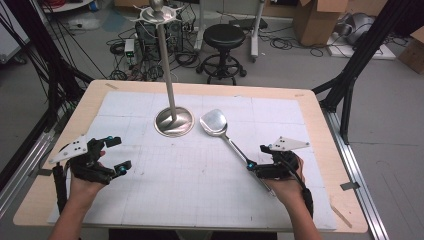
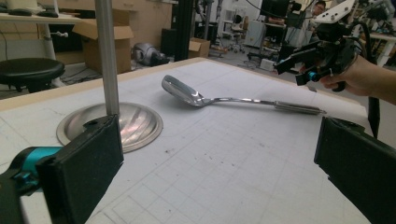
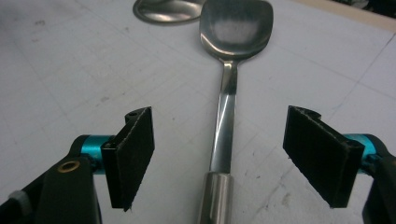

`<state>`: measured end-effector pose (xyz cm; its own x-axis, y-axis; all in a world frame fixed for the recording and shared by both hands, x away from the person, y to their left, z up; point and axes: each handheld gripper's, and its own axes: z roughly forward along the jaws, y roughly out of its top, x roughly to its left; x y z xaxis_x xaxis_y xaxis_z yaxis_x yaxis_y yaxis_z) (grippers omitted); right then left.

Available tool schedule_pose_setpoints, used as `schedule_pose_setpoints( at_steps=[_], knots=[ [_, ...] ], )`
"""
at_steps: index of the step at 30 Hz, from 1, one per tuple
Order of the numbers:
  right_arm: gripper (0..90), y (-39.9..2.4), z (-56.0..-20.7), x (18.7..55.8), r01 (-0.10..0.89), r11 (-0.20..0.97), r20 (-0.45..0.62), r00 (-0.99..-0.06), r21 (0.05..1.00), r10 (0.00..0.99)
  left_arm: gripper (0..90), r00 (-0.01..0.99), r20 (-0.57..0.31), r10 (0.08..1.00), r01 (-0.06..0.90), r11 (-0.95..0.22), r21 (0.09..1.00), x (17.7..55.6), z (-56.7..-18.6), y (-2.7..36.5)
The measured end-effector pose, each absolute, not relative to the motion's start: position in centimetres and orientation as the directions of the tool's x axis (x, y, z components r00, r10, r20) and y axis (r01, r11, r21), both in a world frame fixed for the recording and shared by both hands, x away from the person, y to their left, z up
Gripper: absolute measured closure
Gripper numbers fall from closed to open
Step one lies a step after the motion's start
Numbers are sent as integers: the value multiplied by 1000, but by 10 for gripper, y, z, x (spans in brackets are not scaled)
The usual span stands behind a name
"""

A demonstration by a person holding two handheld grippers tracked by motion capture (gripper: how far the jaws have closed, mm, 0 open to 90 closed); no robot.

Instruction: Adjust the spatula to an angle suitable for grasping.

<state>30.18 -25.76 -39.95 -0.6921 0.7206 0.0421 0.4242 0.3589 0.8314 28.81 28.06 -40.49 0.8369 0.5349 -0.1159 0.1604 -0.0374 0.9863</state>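
Steel spatula (image 3: 229,88) lies flat on the white gridded mat (image 1: 200,185), blade pointing away from our right gripper (image 3: 219,158), handle running back between its jaws. Those jaws stand spread, one pad (image 3: 135,156) on each side of the shank, neither touching metal. We judge the step to be the pick-up: lower until both pads bracket the thicker round grip (not the thin flat neck, which could twist), keep the handle centred in the gap, then close squarely across it. The metal looks slick, so a firm, level pinch matters.

Ahead of the right gripper, just beyond the blade, sits the stand's domed base (image 1: 174,121) with its upright pole (image 1: 167,65).

Right hand (image 1: 287,187) is held low, wrist level, over the handle's end. Left gripper (image 1: 107,155) rests well apart, jaws also spread, holding nothing.
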Motion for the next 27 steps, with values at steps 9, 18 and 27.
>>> schedule_pose_setpoints(
  at_steps=[9, 18, 27],
  knots=[
    [258, -254, -408, 304, 465, 395, 38, -683, 792, 729, 17, 838, -117, 534, 161, -36, 986, 288, -405, 281],
    [292, -256, -412, 305, 482, 412, 41, -687, 773, 726, 17, 843, -114, 526, 163, -46, 986, 288, -406, 279],
    [319, -253, -419, 305, 504, 453, 24, -688, 736, 725, 17, 842, -114, 527, 161, -45, 986, 288, -405, 279]
  ],
)
